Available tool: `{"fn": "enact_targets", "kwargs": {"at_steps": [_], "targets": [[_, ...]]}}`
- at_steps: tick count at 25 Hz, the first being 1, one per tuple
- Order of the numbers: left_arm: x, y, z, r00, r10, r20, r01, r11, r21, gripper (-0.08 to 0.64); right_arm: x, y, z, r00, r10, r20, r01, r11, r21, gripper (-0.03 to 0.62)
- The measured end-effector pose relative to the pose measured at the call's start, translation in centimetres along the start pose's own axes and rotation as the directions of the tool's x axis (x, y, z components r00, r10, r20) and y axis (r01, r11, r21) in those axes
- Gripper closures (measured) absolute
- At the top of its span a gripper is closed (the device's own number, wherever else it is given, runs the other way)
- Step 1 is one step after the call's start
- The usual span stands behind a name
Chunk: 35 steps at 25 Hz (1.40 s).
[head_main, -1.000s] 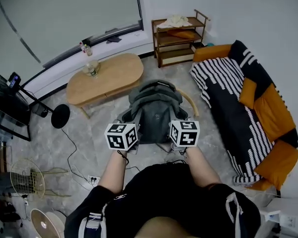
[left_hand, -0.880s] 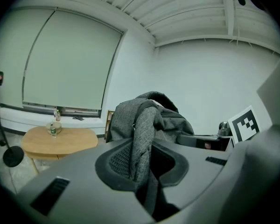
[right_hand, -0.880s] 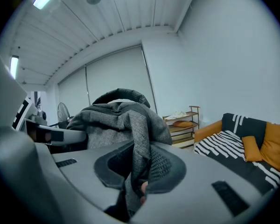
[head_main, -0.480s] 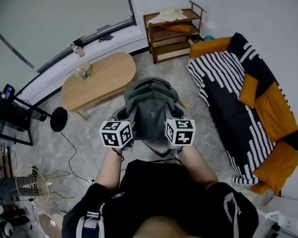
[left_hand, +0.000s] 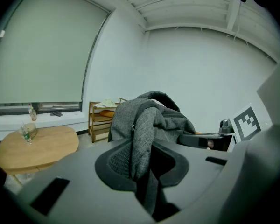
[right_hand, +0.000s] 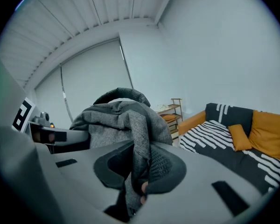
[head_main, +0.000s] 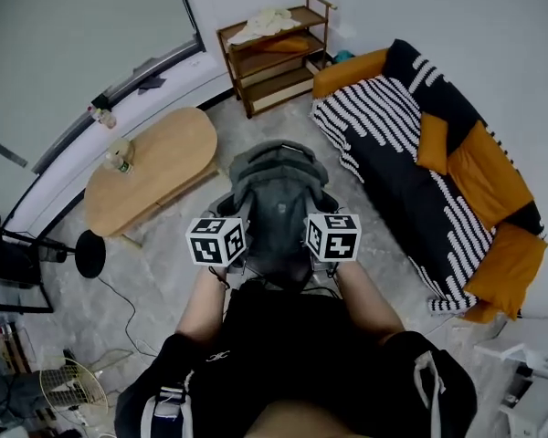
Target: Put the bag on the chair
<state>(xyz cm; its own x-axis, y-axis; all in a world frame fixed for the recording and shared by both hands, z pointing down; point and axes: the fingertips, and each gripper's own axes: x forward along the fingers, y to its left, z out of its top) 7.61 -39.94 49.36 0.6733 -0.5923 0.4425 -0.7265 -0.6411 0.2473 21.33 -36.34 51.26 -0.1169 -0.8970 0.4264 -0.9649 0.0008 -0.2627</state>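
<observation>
A grey backpack (head_main: 276, 199) hangs in the air in front of the person, held from both sides. My left gripper (head_main: 230, 246) is shut on a fold of its fabric at the bag's left side. In the left gripper view the grey cloth (left_hand: 151, 120) runs down between the pads of the left gripper (left_hand: 142, 164). My right gripper (head_main: 324, 240) is shut on the bag's right side. The right gripper view shows the fabric (right_hand: 116, 120) pinched in the right gripper (right_hand: 137, 169). No chair shows clearly; the bag covers the floor below it.
An oval wooden table (head_main: 155, 181) with a bottle (head_main: 119, 156) stands to the left. A wooden shelf (head_main: 274, 48) is against the far wall. A black-and-white striped sofa (head_main: 411, 172) with orange cushions lines the right. A black round stand base (head_main: 89, 254) and a cable lie on the floor at left.
The view has swung to the right: table, shelf and sofa have slid left in the head view. The bag stays held in both grippers, now a little nearer the body.
</observation>
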Motion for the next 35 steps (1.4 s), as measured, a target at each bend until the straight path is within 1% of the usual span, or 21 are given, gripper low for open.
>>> {"fn": "enact_targets", "kwargs": {"at_steps": [4,6,9,13,16,19,25,28,31,33,34,35], "targets": [[2.9,1.9,1.3,0.992,-0.114,-0.046,0.116,0.993,0.035,0.491,2.0,-0.4,0.6,0.995,-0.104,0.006,0.103,0.994,0.045,0.525],[4.3,2.7,1.9,0.983,-0.168,-0.069,0.172,0.983,0.067,0.491,2.8,-0.5,0.5,0.988,-0.152,0.011,0.151,0.985,0.079,0.525],[6.6,3.9,2.6,0.965,-0.240,-0.107,0.252,0.961,0.113,0.489,4.1,-0.8,0.1,0.975,-0.223,0.012,0.220,0.966,0.133,0.525],[9.3,4.5,2.3,0.927,-0.328,-0.183,0.358,0.919,0.166,0.488,5.2,-1.5,-1.3,0.947,-0.322,-0.004,0.316,0.923,0.218,0.523],[11.1,4.3,1.8,0.890,-0.383,-0.248,0.433,0.881,0.191,0.486,5.3,-2.2,-2.4,0.919,-0.393,-0.015,0.382,0.881,0.279,0.523],[12.5,3.9,0.5,0.852,-0.425,-0.306,0.495,0.845,0.203,0.485,5.0,-2.9,-4.0,0.892,-0.451,-0.034,0.437,0.840,0.320,0.522],[14.6,3.7,-3.7,0.780,-0.470,-0.413,0.584,0.784,0.210,0.483,5.0,-3.7,-8.5,0.840,-0.533,-0.105,0.530,0.763,0.370,0.520],[15.6,4.4,-6.3,0.745,-0.471,-0.472,0.606,0.773,0.186,0.483,5.4,-3.7,-11.1,0.822,-0.546,-0.165,0.564,0.735,0.376,0.520],[16.4,5.0,-9.1,0.713,-0.465,-0.525,0.617,0.771,0.156,0.480,6.0,-4.0,-13.9,0.810,-0.540,-0.227,0.585,0.722,0.370,0.520],[17.0,5.5,-11.6,0.691,-0.449,-0.567,0.626,0.764,0.157,0.480,6.7,-4.4,-16.5,0.804,-0.524,-0.280,0.594,0.718,0.362,0.518],[17.3,6.0,-13.2,0.675,-0.432,-0.598,0.630,0.759,0.164,0.480,7.2,-4.6,-18.2,0.800,-0.513,-0.312,0.599,0.720,0.350,0.518],[17.7,6.8,-15.1,0.657,-0.407,-0.635,0.635,0.753,0.174,0.479,7.9,-4.7,-20.1,0.795,-0.500,-0.344,0.601,0.729,0.329,0.518]]}}
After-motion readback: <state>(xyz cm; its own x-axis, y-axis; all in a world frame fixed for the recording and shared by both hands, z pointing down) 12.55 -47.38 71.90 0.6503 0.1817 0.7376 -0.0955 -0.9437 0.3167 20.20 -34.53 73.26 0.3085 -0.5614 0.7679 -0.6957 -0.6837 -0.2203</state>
